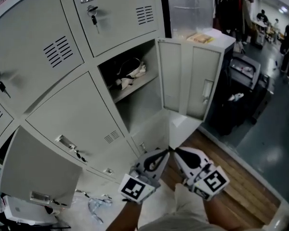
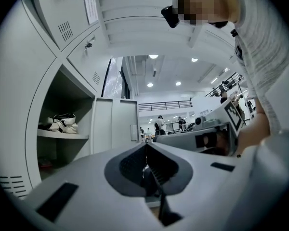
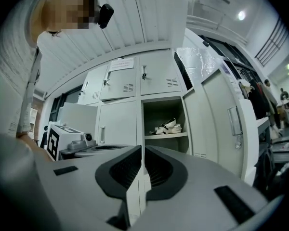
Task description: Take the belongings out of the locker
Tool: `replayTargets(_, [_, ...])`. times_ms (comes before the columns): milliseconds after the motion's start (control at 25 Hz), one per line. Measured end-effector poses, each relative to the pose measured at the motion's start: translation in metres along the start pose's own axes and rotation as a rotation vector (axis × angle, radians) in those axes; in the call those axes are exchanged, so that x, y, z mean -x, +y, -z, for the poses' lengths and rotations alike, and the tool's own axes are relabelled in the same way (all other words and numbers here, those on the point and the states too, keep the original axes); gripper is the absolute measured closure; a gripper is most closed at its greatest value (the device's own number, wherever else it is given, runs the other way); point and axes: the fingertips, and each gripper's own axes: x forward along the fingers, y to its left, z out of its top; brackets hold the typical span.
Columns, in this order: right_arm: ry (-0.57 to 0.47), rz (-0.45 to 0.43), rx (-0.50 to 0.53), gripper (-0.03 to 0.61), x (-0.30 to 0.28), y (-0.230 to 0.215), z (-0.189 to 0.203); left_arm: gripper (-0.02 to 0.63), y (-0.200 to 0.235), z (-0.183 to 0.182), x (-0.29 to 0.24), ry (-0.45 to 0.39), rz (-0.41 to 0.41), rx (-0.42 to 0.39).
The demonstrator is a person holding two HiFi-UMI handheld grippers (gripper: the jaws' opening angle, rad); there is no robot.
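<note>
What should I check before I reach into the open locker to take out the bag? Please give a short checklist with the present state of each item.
1. Locker door swung wide open: ok.
2. Bag in view, lying on the shelf: ok.
3. Left gripper ready to grasp: not ok. The fingers are together and hold nothing, so open them first.
4. Right gripper ready to grasp: not ok. The fingers are together and hold nothing.
5. Way from both grippers to the shelf free: ok, as far as the head view shows.
6. More belongings in the space under the shelf: cannot tell, it is too dim.
</note>
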Motion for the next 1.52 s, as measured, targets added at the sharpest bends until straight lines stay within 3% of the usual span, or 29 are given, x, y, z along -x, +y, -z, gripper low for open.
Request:
replayTargets(240, [0.013,-0.036,0.001,0.575,-0.020,-0.051,-0.008,0.609,0.032,-0.010,-0.048,-0.006,-0.049,-0.029])
replayTargets(640, [0.040,-0.172,-0.025,0.575,-0.060,-0.136,-0.043,0.609,0.087,-0.031,-0.133,0.023,-0.172,0.006])
replayTargets(960, [0.080,-0.268,0.015,0.575,-0.079,-0.168,-0.080,0.609,0.114,-0.063,-0.163,0.082,-0.246,-0.010])
replayTargets(1200, [0.052,-0.339,0.039,0.575,-0.094,-0.168,-0.092,0.609,0.135,-0.065,-0.160,0.165,-0.319,-0.063])
replayTargets(1360, [0.041,-0.352,0.059,0.575,-0.103,-0.168,-0.095,0.606,0.151,-0.057,-0.161,0.267,-0.327,-0.145])
replayTargets(1520, [0.033,-0.360,0.071,0.574,-0.107,-0.165,-0.098,0.558,0.169,-0.047,-0.161,0.373,-0.315,-0.242])
